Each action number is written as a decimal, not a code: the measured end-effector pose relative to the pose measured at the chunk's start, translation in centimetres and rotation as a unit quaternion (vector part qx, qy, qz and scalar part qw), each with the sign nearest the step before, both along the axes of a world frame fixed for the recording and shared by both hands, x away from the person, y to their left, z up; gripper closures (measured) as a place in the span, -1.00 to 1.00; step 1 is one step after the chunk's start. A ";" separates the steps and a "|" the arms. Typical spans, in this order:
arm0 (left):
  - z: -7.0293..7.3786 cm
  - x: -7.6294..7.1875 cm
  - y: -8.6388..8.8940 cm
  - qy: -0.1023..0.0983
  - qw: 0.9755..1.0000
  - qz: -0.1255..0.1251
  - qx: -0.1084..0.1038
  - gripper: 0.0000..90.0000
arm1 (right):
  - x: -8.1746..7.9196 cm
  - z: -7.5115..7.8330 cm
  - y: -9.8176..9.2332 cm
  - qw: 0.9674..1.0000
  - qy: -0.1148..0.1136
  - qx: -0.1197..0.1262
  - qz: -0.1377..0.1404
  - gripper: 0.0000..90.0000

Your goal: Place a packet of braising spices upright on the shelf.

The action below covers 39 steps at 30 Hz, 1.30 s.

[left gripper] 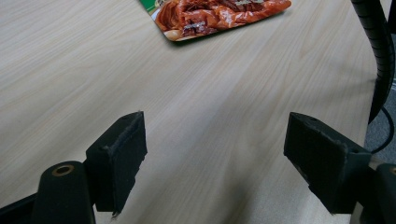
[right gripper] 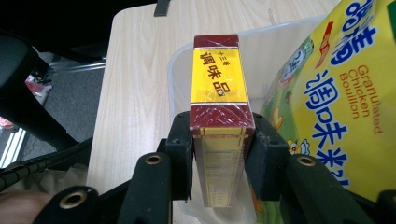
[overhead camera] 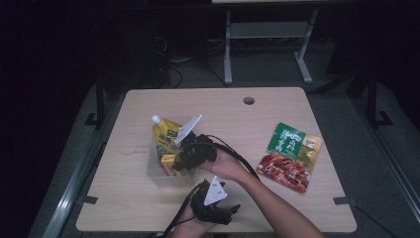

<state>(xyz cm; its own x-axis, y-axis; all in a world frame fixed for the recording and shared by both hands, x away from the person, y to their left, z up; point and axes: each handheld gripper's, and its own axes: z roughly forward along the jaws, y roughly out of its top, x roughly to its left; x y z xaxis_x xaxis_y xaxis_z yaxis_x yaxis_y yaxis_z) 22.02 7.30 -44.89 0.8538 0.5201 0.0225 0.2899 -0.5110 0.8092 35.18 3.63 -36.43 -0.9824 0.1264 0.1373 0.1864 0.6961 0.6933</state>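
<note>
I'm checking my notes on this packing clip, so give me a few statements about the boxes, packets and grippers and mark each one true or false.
1. The right gripper is clamped on a yellow and maroon box. True.
2. The left gripper holds the snack packet. False: its jaws are open over bare table.
3. The yellow bouillon bag sits in the clear bin. True.
4. The snack packet lies inside the bin. False: it lies on the table, to the right of the bin.

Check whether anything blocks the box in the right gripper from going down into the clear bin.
Nothing visible blocks it. The right gripper grips the red and yellow box over the clear bin. The yellow bouillon pouch stands close beside the box, crowding that side.
</note>
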 end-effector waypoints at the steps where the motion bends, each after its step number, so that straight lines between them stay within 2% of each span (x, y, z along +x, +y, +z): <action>1: 0.0 0.0 0.0 0.000 1.000 0.000 0.000 -0.54 | 0.0 0.0 0.0 1.000 -0.002 -0.001 0.000 0.43; 8: 0.0 -0.1 0.0 -0.002 1.000 -0.003 0.002 -0.54 | 0.1 0.0 0.5 1.000 -0.003 -0.005 0.000 0.45; 15: 0.1 -0.1 0.1 0.001 1.000 -0.001 0.001 -0.54 | 0.5 -0.3 0.6 1.000 0.012 0.000 0.000 0.44; 19: 0.1 -0.1 0.1 -0.002 1.000 -0.004 0.003 -0.54 | 0.5 -0.4 0.7 1.000 0.019 -0.005 0.003 0.37; 23: 0.1 -0.2 0.0 -0.002 1.000 -0.003 0.001 -0.54 | 0.4 -0.2 0.4 1.000 0.020 0.002 0.001 0.36; 29: 0.0 -0.2 -0.1 -0.005 1.000 -0.006 0.003 -0.54 | 0.3 0.6 -0.4 1.000 0.011 0.017 -0.008 0.31; 39: 0.0 -0.2 -0.1 -0.007 1.000 -0.009 0.010 -0.54 | -0.2 1.5 -2.1 1.000 -0.001 0.026 -0.017 0.21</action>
